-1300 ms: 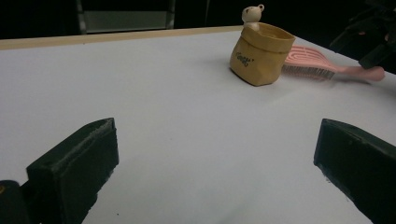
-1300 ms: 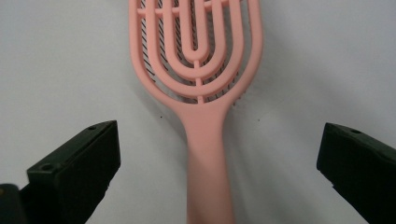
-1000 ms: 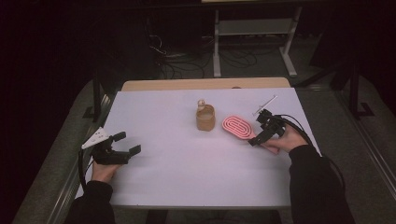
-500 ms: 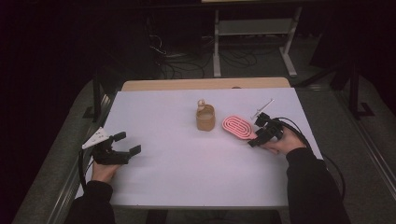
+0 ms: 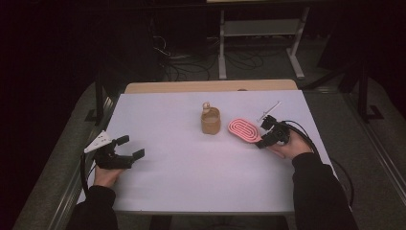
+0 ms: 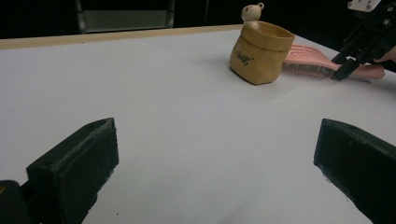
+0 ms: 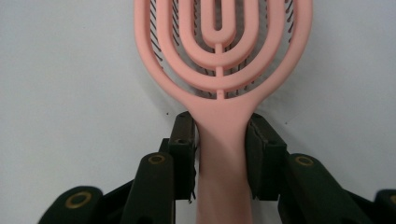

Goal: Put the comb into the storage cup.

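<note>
A pink hairbrush [image 5: 244, 129] lies bristles-down on the white table sheet [image 5: 191, 182], right of centre. My right gripper [image 5: 262, 135] is at its handle end. In the right gripper view the jaws have just been closing, and their pads now press both sides of the brush handle [image 7: 222, 186], right gripper [image 7: 222, 140]. A tan pouch [image 5: 210, 122] with a small bear figure [image 6: 252, 14] at its rim stands just left of the brush [image 6: 308, 58]. My left gripper [image 5: 132, 146] rests at the table's left edge, open with nothing between its jaws [image 6: 215, 172].
A wooden table edge [image 5: 210, 86] runs along the far side. Beyond it stand a metal rack [image 5: 258, 28] and floor cables [image 5: 186, 67]. The right gripper's cable [image 5: 311, 143] loops by the table's right edge. Bare white sheet lies between the two grippers.
The right gripper's jaws have come in around the brush handle. Both hands have stayed where they were, and the brush and pouch have not moved.
</note>
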Available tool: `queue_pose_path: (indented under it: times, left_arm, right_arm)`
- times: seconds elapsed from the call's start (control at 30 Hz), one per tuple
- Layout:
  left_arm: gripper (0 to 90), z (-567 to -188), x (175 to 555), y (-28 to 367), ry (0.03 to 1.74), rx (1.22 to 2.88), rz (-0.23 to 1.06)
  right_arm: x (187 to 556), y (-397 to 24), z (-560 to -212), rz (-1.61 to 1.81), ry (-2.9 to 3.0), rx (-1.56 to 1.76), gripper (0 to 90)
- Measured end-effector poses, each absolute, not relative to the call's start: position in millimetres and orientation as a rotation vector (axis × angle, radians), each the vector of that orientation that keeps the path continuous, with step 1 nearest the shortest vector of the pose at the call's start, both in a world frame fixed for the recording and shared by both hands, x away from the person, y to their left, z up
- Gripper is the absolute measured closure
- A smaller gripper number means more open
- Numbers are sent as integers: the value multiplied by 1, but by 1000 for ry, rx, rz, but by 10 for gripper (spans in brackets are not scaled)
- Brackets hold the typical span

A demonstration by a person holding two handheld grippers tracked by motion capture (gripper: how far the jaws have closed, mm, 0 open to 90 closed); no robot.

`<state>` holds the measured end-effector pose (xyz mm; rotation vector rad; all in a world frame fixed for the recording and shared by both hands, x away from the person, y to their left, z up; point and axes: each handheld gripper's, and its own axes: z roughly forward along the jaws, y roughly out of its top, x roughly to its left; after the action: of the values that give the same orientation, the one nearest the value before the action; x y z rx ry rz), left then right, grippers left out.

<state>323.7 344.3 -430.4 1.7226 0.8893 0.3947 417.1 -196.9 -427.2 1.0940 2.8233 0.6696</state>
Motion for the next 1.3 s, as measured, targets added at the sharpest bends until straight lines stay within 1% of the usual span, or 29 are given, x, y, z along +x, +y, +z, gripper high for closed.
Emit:
queue_pose_path:
  times: [0.7, 1.03, 1.3]
  left_arm:
    - [0, -431, 324, 344, 889, 1724, 394]
    - [0, -431, 324, 344, 890, 1728, 394]
    - [0, -431, 324, 344, 891, 1729, 393]
  right_arm:
    - [414, -202, -420, 727, 2829, 1106, 687]
    - [412, -210, -409, 793, 2796, 1118, 691]
    - [408, -211, -392, 835, 2771, 1089, 692]
